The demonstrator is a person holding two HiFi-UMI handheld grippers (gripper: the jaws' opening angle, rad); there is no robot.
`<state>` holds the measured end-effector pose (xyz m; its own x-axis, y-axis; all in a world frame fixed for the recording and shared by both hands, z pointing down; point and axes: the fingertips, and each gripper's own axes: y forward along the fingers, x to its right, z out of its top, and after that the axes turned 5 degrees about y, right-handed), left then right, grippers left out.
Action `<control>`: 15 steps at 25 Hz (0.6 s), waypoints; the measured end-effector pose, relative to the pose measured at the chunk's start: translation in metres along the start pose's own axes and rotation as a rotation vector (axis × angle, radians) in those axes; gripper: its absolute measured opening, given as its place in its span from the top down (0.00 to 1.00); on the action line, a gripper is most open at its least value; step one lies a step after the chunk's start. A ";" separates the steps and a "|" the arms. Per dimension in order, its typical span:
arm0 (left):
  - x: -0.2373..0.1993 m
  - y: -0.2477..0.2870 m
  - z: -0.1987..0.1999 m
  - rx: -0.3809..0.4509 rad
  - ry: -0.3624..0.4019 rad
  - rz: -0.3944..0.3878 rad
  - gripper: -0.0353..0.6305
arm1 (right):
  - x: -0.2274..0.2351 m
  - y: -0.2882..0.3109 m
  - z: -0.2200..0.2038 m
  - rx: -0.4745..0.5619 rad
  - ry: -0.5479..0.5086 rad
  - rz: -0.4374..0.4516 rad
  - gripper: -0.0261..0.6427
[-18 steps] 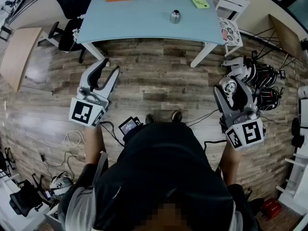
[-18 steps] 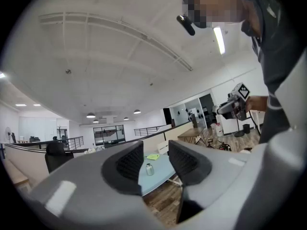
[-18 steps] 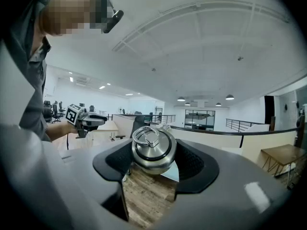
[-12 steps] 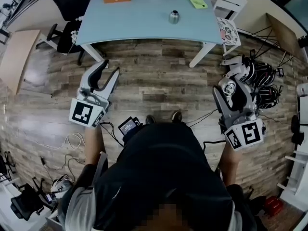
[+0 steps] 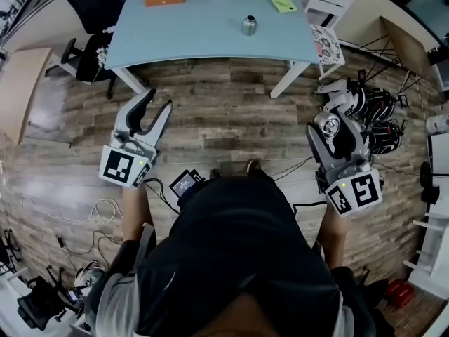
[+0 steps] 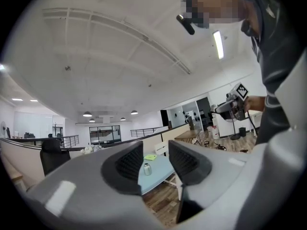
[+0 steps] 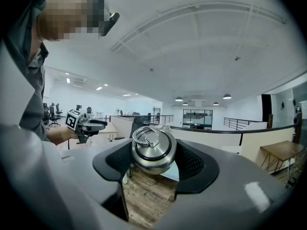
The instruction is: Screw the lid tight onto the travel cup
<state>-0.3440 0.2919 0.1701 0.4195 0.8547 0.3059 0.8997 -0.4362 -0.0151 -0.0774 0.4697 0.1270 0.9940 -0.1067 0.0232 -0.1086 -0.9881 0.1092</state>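
Squarely, lid (image 7: 152, 150) pinched between jaws of right gripper (image 7: 156, 161)

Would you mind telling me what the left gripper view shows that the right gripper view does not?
Only the left gripper view: the left gripper, jaws apart and empty, framing the travel cup on the blue table far ahead. Only the right gripper view: the steel lid clamped between the right gripper's jaws. Both: the wooden floor and the white ceiling.
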 end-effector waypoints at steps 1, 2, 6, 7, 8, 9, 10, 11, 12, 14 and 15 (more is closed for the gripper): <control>0.000 0.002 -0.001 -0.001 -0.005 -0.002 0.64 | 0.001 0.002 0.000 0.002 0.014 0.004 0.59; 0.001 0.003 -0.003 -0.001 -0.009 -0.005 0.64 | 0.001 0.003 0.001 0.006 0.030 0.009 0.59; 0.003 0.013 -0.008 -0.010 -0.023 -0.008 0.64 | 0.009 0.011 0.004 0.020 0.075 0.031 0.59; 0.003 0.016 -0.010 -0.014 -0.026 -0.007 0.64 | 0.012 0.013 0.003 0.018 0.076 0.036 0.59; 0.004 0.019 -0.011 -0.019 -0.027 -0.004 0.64 | 0.016 0.016 0.003 0.015 0.077 0.041 0.59; 0.004 0.022 -0.012 -0.025 -0.026 -0.001 0.64 | 0.021 0.018 0.002 0.013 0.078 0.047 0.59; 0.005 0.026 -0.012 -0.031 -0.024 0.003 0.64 | 0.025 0.021 0.001 0.012 0.080 0.053 0.59; 0.005 0.029 -0.012 -0.037 -0.021 0.007 0.64 | 0.031 0.025 -0.001 0.011 0.084 0.060 0.59; 0.005 0.033 -0.013 -0.044 -0.019 0.013 0.64 | 0.036 0.030 -0.002 0.010 0.088 0.068 0.59; 0.005 0.042 -0.013 -0.059 -0.018 0.027 0.64 | 0.048 0.040 -0.005 0.006 0.098 0.088 0.59; 0.005 0.046 -0.013 -0.066 -0.018 0.035 0.64 | 0.055 0.046 -0.005 0.005 0.101 0.099 0.59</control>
<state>-0.3018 0.2721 0.1835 0.4529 0.8433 0.2892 0.8749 -0.4829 0.0379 -0.0279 0.4187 0.1387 0.9722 -0.1924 0.1334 -0.2060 -0.9738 0.0967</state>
